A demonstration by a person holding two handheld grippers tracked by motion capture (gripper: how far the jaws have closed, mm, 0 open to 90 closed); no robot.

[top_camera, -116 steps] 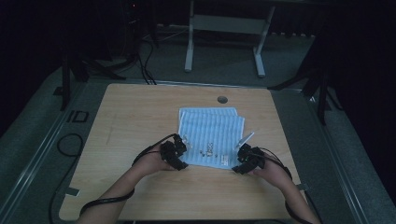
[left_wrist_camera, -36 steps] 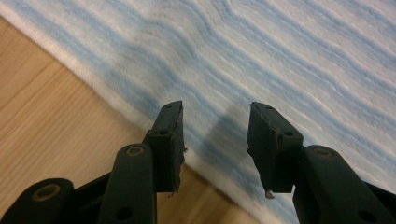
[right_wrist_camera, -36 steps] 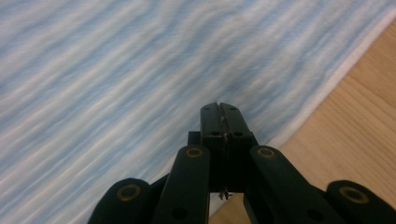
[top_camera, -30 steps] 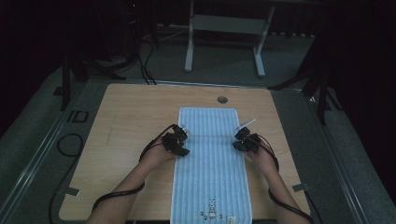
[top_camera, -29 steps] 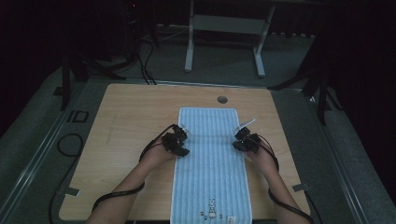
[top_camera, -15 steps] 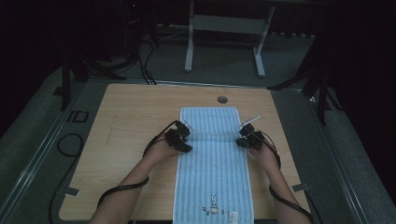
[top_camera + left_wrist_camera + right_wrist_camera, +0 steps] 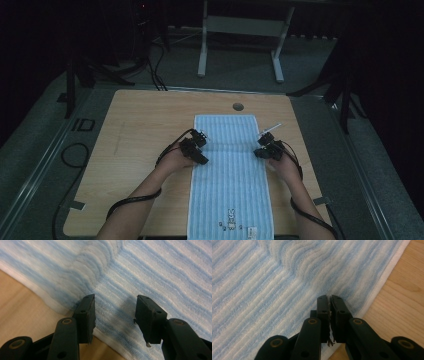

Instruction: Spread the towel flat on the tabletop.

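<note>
Towel [image 7: 231, 170]: flat along the table [image 7: 140, 130], spread for folding. My left gripper [image 7: 115, 308] has just been opening, released over its edge; right gripper [image 7: 330, 302] clenched, apparently empty.

Dim room — wooden table [image 7: 140, 130], grey floor [image 7: 240, 75], metal stand [image 7: 240, 25].
</note>
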